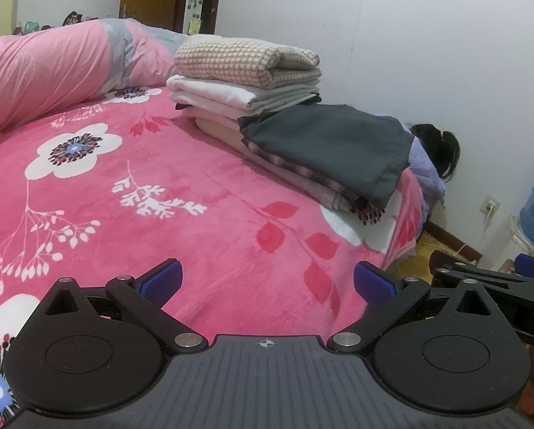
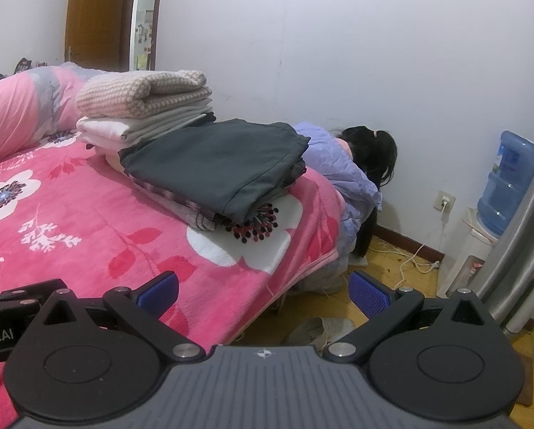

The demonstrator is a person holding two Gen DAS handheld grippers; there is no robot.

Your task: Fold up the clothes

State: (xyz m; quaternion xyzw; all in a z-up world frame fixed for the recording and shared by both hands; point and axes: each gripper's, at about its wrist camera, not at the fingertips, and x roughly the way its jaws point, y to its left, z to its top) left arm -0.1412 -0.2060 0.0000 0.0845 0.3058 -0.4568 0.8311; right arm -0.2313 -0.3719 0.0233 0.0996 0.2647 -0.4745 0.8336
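We hold both grippers, left (image 1: 268, 282) and right (image 2: 263, 287), wide apart and empty; we should reach squarely for the dark garment (image 1: 333, 143) at the bed's (image 1: 195, 193) far corner.

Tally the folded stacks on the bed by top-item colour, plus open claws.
Checked-top stack: 1
Grey-top stack: 1
Open claws, left and right: 2
Total: 4

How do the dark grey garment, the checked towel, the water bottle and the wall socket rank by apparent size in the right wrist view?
1. dark grey garment
2. checked towel, though it lies farther away
3. water bottle
4. wall socket
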